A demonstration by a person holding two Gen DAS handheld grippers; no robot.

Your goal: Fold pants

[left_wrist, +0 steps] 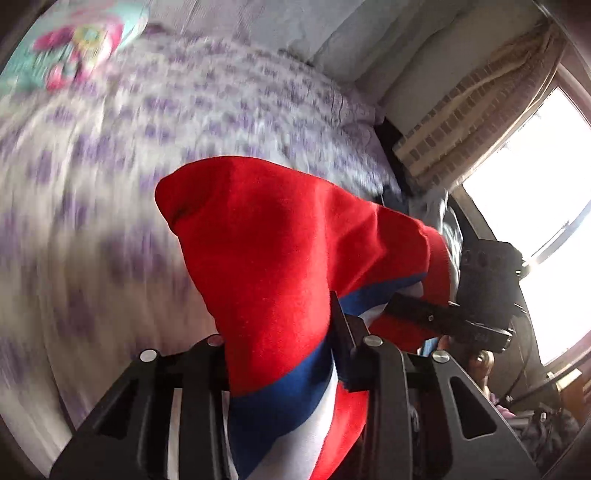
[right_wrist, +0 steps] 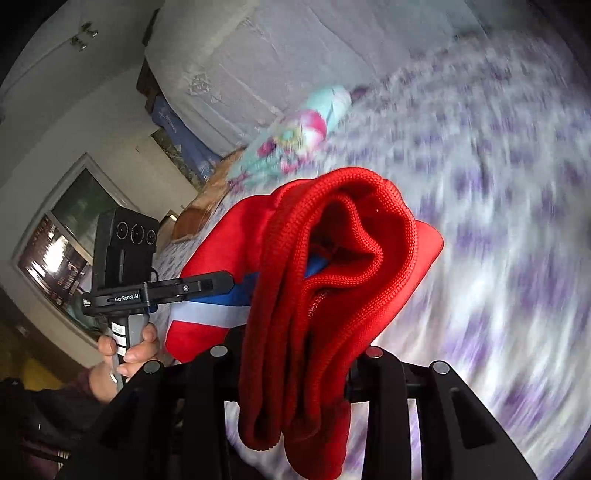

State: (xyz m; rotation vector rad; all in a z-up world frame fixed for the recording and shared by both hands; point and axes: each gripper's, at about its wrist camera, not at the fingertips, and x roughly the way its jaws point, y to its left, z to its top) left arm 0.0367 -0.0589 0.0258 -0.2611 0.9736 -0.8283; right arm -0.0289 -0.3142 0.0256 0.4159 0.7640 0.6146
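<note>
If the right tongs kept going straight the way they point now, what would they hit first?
The right tongs are already clamped on the red pants, bunched directly ahead. Past that cloth, the next thing in line looks like the purple-patterned bedspread, though blur makes depth hard to judge.

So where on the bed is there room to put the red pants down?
The purple-flowered bedspread looks bare across its wide middle, between the pants and the gray headboard. The corner with the pink-and-teal cloth is taken. It is crowded near the window, where both grippers hold the pants close together.
</note>
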